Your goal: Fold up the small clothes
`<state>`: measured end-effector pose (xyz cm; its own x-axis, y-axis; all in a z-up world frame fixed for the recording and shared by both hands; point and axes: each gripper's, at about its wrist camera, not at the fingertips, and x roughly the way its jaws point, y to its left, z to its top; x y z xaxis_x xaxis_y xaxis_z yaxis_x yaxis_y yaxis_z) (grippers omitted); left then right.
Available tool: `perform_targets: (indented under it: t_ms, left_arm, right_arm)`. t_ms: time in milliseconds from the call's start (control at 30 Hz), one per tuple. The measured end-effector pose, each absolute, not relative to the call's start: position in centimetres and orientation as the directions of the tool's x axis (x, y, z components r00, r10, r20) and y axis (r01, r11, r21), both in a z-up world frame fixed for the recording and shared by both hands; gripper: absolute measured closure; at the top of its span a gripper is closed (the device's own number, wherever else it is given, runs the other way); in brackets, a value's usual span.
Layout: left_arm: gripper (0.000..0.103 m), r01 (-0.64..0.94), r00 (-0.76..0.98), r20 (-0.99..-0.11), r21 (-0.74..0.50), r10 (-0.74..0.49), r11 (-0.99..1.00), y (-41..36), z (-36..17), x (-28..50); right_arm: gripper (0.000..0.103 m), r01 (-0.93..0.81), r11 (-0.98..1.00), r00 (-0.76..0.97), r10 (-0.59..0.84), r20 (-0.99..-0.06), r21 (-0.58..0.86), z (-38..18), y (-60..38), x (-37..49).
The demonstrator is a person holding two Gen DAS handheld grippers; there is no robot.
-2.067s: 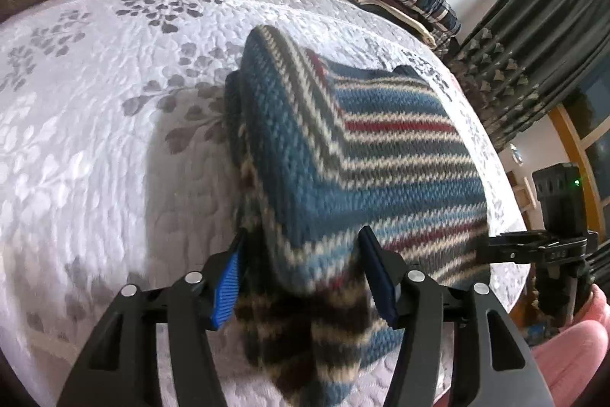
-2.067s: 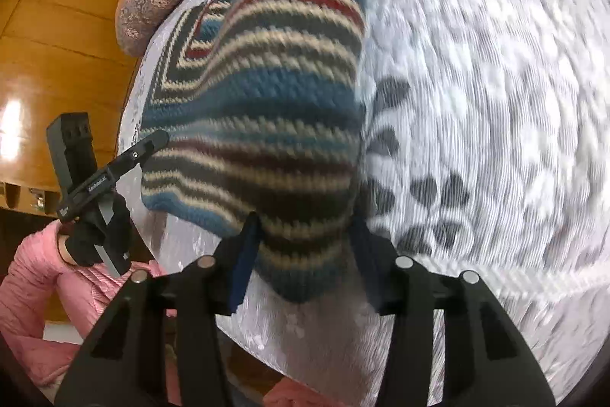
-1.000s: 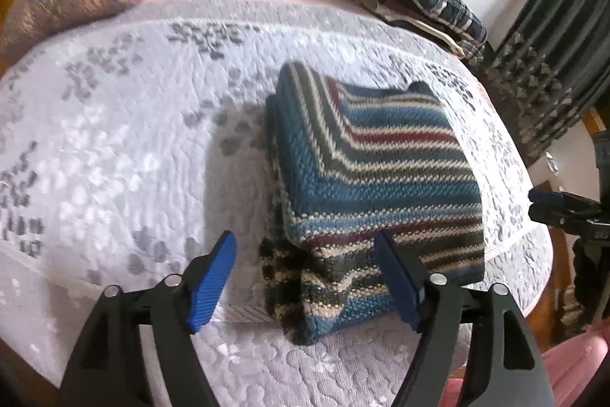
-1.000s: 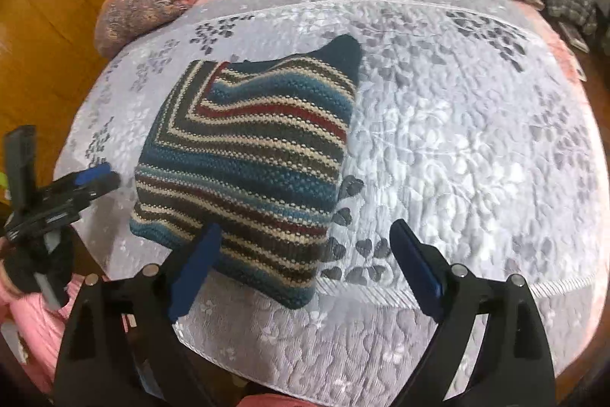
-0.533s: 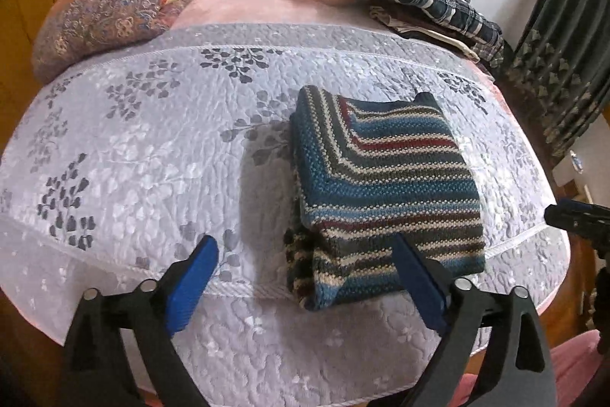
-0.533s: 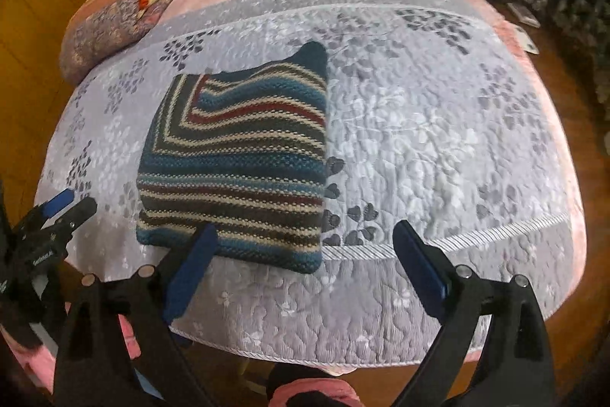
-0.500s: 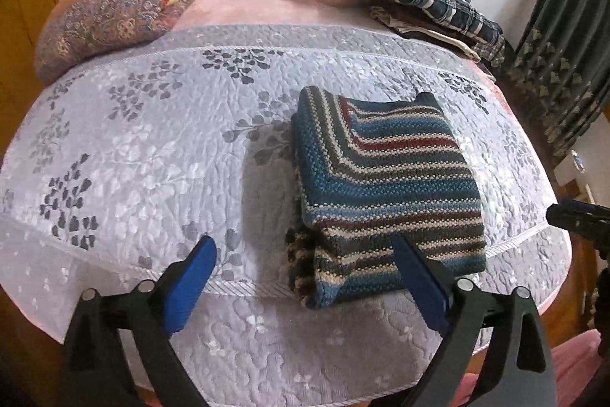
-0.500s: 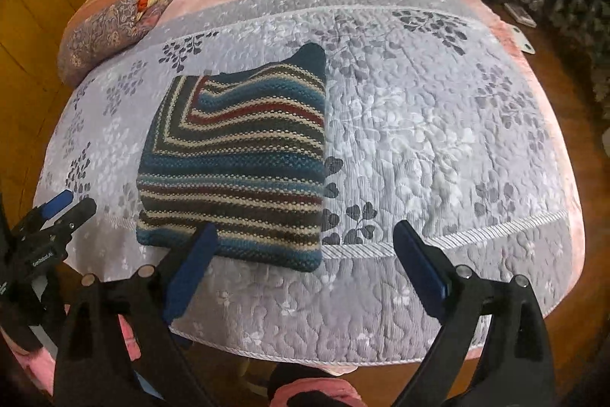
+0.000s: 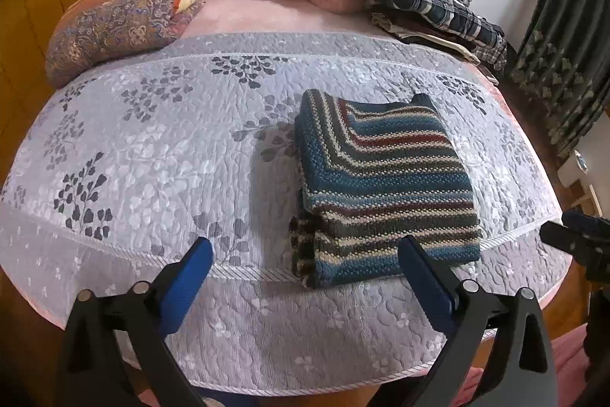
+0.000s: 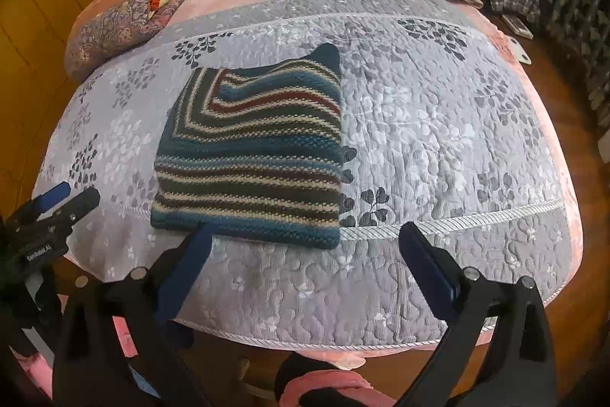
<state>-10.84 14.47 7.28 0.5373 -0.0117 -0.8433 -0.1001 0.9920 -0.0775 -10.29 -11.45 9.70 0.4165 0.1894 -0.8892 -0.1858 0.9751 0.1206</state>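
A: Striped sweater (image 9: 385,185) lies folded on the quilt (image 9: 152,147), twelve o'clock off the left gripper (image 9: 305,266) — jaws spread, empty.

B: Right gripper (image 10: 305,246) likewise. Fold looks finished — next, probably another garment.

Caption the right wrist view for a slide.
Open right gripper hangs over a folded striped knit sweater on the grey floral quilt.

Folded striped sweater (image 9: 385,185) lies on the quilt (image 9: 152,147); left gripper (image 9: 305,254) jaws spread wide.
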Motion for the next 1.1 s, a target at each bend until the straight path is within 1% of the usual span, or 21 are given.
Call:
perform_targets:
  t_ms: [100, 267, 400, 500, 1100]
  left_arm:
    - [0.005, -0.114, 0.539, -0.842, -0.073, 0.000, 0.991, 14.5, 7.5, -11.5]
    - [0.005, -0.106, 0.556, -0.831, -0.037, 0.028, 0.994, 13.8, 8.0, -12.0]
    - [0.005, -0.095, 0.567, -0.823, -0.019, 0.038, 0.995, 13.4, 8.3, -12.0]
    - [0.005, -0.096, 0.565, -0.825, -0.022, 0.037, 0.995, 13.4, 8.3, -11.9]
    - [0.005, -0.111, 0.556, -0.828, 0.007, 0.068, 0.994, 13.3, 7.8, -11.6]
  right_arm:
    - [0.005, -0.207, 0.975, 0.427, 0.164, -0.889, 0.080, 9.7, -10.6, -10.9]
    - [0.004, -0.236, 0.967, 0.426, 0.190, -0.885, 0.094, 9.8, -9.9, -11.3]
    - [0.003, -0.226, 0.970, 0.429, 0.185, -0.884, 0.094, 9.8, -10.0, -11.1]
    - [0.003, -0.216, 0.969, 0.407, 0.201, -0.891, 0.120, 9.4, -10.2, -10.8]
    - [0.003, -0.223, 0.968, 0.393, 0.196, -0.898, 0.114, 8.9, -9.6, -10.8]
